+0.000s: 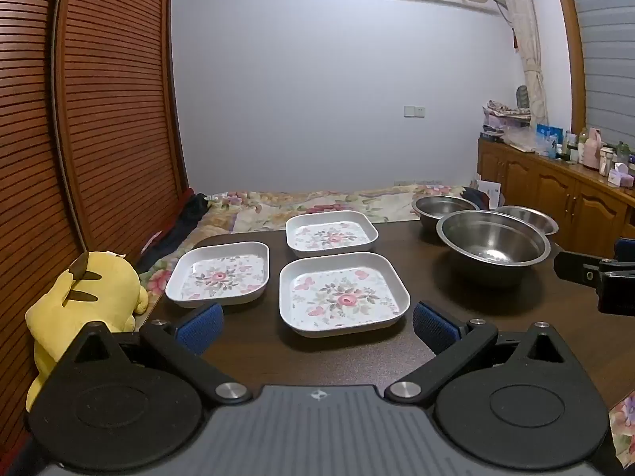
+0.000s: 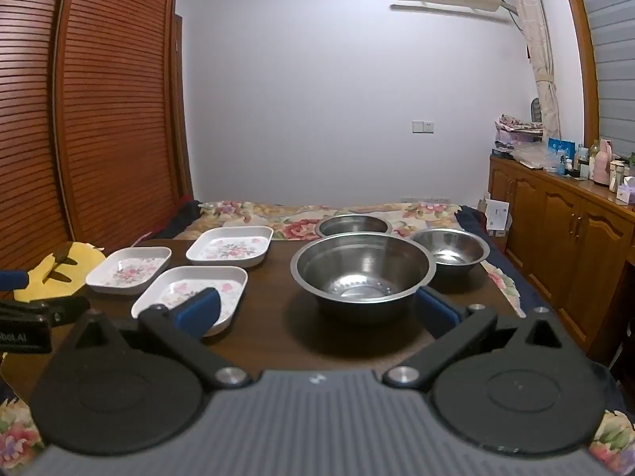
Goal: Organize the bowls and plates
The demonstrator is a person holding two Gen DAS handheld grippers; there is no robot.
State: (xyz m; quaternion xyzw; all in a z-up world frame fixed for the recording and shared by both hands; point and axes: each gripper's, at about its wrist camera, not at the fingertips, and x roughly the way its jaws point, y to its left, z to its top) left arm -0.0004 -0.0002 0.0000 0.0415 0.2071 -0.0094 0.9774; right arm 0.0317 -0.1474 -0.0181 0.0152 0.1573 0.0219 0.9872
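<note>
Louvered wardrobe (image 1: 99,119), pale wall (image 1: 317,79)

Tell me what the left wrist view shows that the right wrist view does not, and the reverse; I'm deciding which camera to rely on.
Only the left wrist view shows the yellow plush toy nearly whole, and all three floral plates unobstructed, with the nearest plate centred between the open left hand-held gripper.

Only the right wrist view shows the large steel bowl centred ahead of the open right hand-held gripper, and the right small bowl in full.

Both show the dark table, three plates, three steel bowls, the flowered bedspread and the wooden cabinet.
</note>
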